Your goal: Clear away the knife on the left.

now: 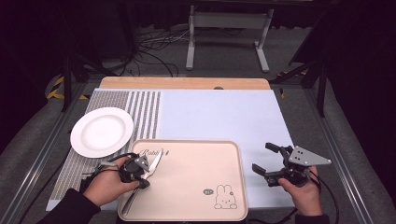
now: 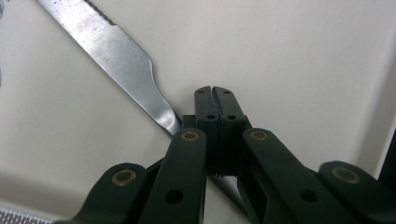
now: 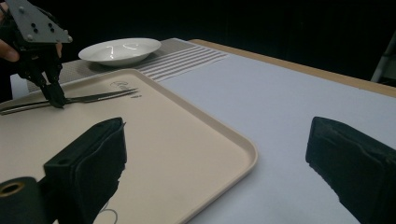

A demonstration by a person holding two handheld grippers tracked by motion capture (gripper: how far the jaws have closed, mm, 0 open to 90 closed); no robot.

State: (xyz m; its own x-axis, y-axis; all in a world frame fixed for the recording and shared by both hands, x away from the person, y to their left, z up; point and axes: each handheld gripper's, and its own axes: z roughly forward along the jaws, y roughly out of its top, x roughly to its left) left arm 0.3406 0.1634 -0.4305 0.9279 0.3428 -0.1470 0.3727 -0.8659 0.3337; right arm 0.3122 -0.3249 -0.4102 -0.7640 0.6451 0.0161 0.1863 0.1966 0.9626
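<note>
in the left gripper view, the left gripper [image 2: 215, 100] sits closest, its two black jaws pressed together at the tips with the neck of a table knife [image 2: 116, 58] caught between them lower down, where blade narrows into handle. the knife's blade runs away up and left over the beige tray [image 2: 289, 56], lying flat on its floor. from above, the same gripper [image 1: 142, 175] stands over the tray's left part, near the left rim, with the knife [image 1: 144, 179] angled from the near-left corner towards the tray's far edge.

the right gripper [image 1: 268, 161] hovers over the pale blue mat [image 1: 219, 114] just right of the tray, jaws spread wide with nothing between them.

a white plate [image 1: 102, 131] rests on the striped placemat [image 1: 144, 109], beyond the tray's left corner.
</note>
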